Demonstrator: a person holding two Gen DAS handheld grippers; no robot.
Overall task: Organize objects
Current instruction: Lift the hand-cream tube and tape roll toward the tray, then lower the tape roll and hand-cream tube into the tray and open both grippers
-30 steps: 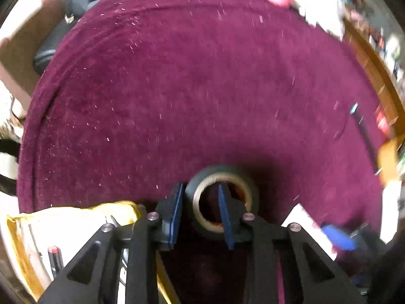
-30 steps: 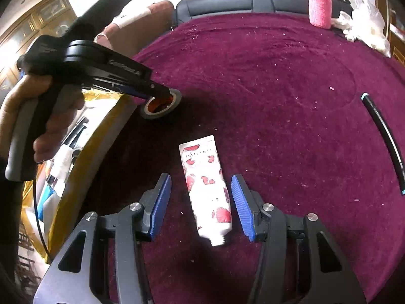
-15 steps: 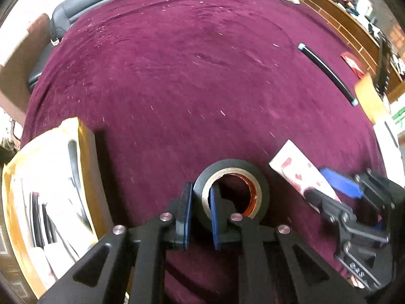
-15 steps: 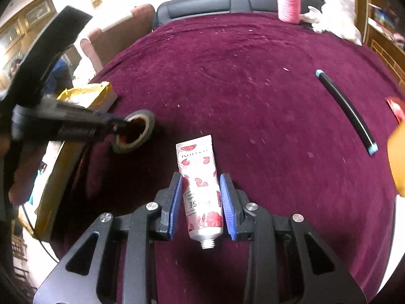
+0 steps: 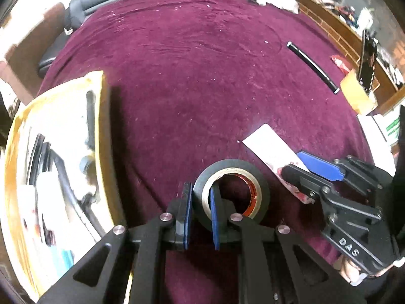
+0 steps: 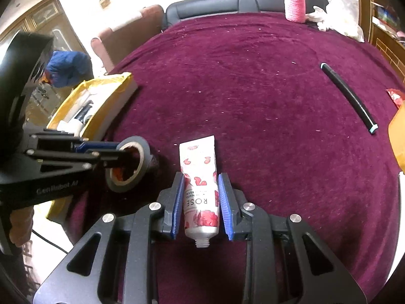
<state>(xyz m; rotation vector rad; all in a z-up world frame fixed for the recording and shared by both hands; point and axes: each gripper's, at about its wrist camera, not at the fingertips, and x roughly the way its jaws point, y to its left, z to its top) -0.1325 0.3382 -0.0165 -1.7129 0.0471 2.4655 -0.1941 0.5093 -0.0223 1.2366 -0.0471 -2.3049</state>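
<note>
While both grips are set: two things are held and nothing is stowed yet, by the look of it.
Tape roll: the black tape roll (image 5: 231, 193) has its wall pinched by the left tool (image 5: 200, 216), one blue finger outside and one through the core; it sits near the counter's left edge, at or just above the maroon cloth (image 5: 192, 76).
Hand cream tube: the rose-printed hand cream tube (image 6: 200, 190) lies cap end toward the right tool (image 6: 200, 206), whose fingers have closed to both its sides, just beside the tape roll.
Yellow box: the open yellow box (image 5: 54, 167) at the left edge, already holding cables and packets, seems the likely home.
Risk, tape: held by one wall only, the roll may swing or slip free when carried.
Risk, tube: soft sides may squash, or slide between the pads.
Risk, tools: they sit close together, so moving both at once could knock them.
</note>
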